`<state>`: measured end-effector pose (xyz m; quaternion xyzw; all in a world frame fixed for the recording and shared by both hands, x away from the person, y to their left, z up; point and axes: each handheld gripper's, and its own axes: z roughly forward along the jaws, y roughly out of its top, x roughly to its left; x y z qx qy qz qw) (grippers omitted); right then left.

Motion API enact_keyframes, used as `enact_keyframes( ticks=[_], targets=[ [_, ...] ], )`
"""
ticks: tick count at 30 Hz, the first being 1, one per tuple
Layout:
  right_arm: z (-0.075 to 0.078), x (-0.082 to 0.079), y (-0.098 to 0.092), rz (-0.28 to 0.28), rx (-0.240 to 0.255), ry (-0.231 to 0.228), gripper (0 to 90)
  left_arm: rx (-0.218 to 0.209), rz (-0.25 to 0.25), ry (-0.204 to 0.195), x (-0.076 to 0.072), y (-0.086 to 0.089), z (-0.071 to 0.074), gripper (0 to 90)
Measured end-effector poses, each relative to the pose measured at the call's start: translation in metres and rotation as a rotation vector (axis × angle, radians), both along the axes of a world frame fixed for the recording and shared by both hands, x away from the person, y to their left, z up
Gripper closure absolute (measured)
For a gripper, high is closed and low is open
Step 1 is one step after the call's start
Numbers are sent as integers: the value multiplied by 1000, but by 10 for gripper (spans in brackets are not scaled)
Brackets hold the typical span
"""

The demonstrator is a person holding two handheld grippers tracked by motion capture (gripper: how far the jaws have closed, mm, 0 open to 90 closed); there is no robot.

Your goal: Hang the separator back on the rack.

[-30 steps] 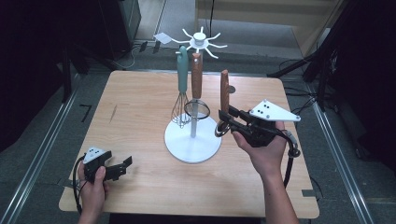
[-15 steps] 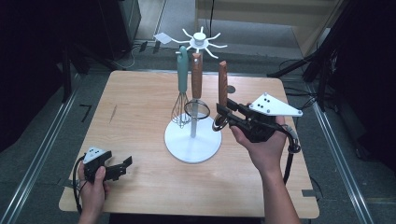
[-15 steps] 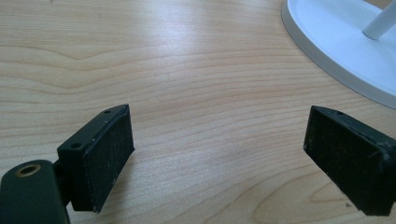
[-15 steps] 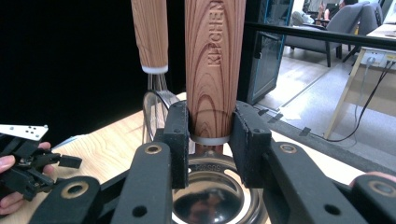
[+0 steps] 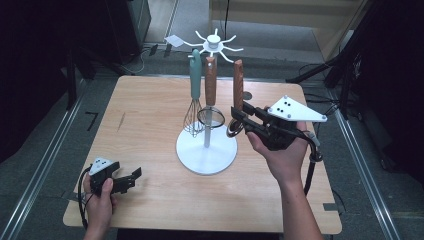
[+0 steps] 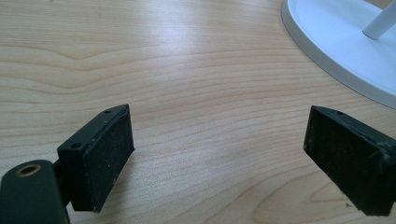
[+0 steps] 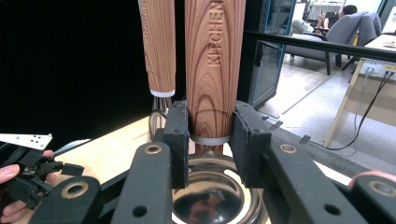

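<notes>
A white utensil stand (image 5: 206, 150) with a crown of hooks (image 5: 214, 42) stands mid-table. A teal-handled whisk (image 5: 195, 75) and a wooden-handled strainer (image 5: 210, 80) hang from it. My right gripper (image 5: 235, 116) is shut on the lower end of a second wooden-handled utensil (image 5: 238, 85), held upright just right of the stand. In the right gripper view the pads clamp that handle (image 7: 215, 60) above its shiny metal bowl (image 7: 215, 196). My left gripper (image 5: 131, 179) rests open at the table's front left, its jaws (image 6: 219, 163) spread over bare wood near the stand's base (image 6: 336, 46).
The wooden table (image 5: 145, 115) has free room to the left and in front of the stand. Dark floor, metal rails and cables surround it. A small round mark (image 5: 247, 95) lies behind the held utensil.
My right gripper has lifted the wooden-handled utensil slightly and brought it a touch closer to the stand. The left gripper has stayed where it was.
</notes>
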<state>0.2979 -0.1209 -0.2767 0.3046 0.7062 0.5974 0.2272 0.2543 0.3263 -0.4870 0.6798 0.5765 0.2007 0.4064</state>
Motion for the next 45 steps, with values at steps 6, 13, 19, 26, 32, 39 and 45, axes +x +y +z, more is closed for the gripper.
enact_keyframes(
  ticks=[6, 13, 19, 26, 32, 39, 45],
  targets=[
    [3, 0, 1, 3, 7, -7, 710, 1, 0, -1, 0, 0, 0, 87],
    [6, 2, 4, 6, -1, -8, 710, 2, 1, -3, 0, 0, 0, 87],
    [6, 4, 5, 7, -5, -2, 710, 0, 1, -4, 0, 0, 0, 87],
    [5, 8, 9, 10, -4, 1, 710, 0, 0, -4, 0, 0, 0, 87],
    [6, 12, 12, 11, -9, 2, 710, -3, 0, -5, 0, 0, 0, 87],
    [3, 14, 15, 5, -15, 2, 710, -4, 0, -6, 0, 0, 0, 87],
    [1, 15, 17, -1, -11, 5, 710, -4, 0, -5, 0, 0, 0, 87]
  ],
)
